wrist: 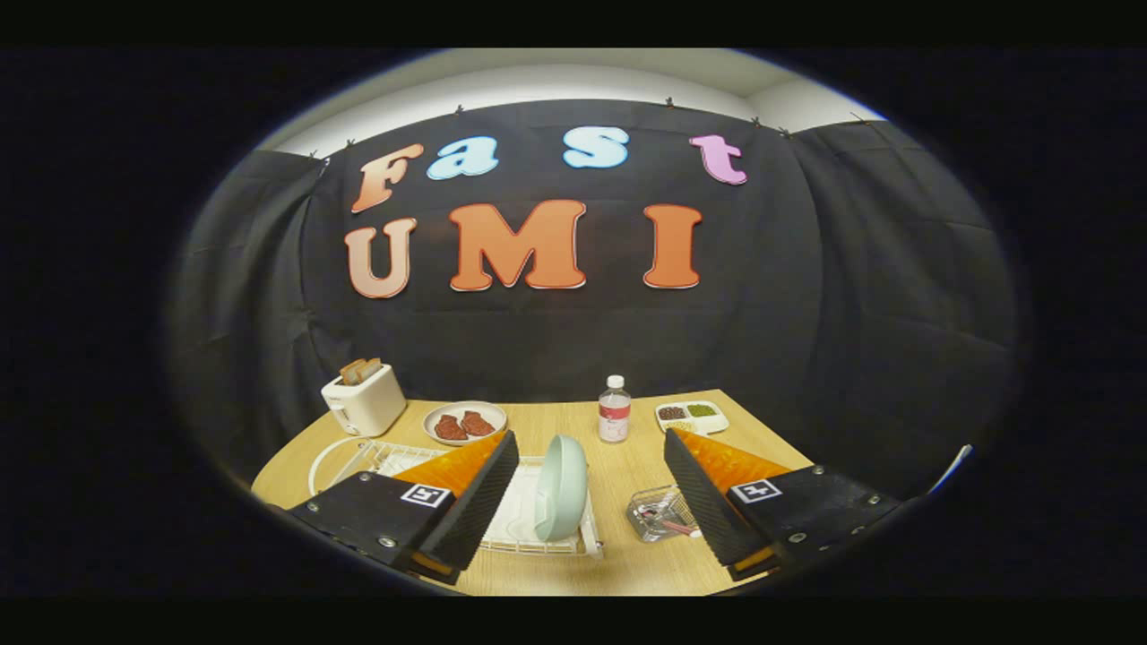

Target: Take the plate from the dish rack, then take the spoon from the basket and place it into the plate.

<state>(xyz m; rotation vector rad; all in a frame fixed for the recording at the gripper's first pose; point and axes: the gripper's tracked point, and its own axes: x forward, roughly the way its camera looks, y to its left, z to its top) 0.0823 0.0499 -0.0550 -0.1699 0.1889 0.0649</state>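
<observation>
Two wide-open, empty tongs (591, 502) hang above the surface (627, 555), so bring them down slowly around the top rim of the green plate (561, 486) standing on its edge in the dish rack (529, 528), then squeeze gently.

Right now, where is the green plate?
In the gripper view, the green plate stands on edge in the white dish rack, between the open jaws of the gripper, nearer the left one, left of the clear basket.

Gripper (591, 497) fingers spread wide, with bare tabletop (627, 475) between them. Ahead, the upright plate (561, 486) in the dish rack (529, 537) and the basket (661, 512) flank this lane; a bottle (614, 409) blocks it near the far edge.
</observation>
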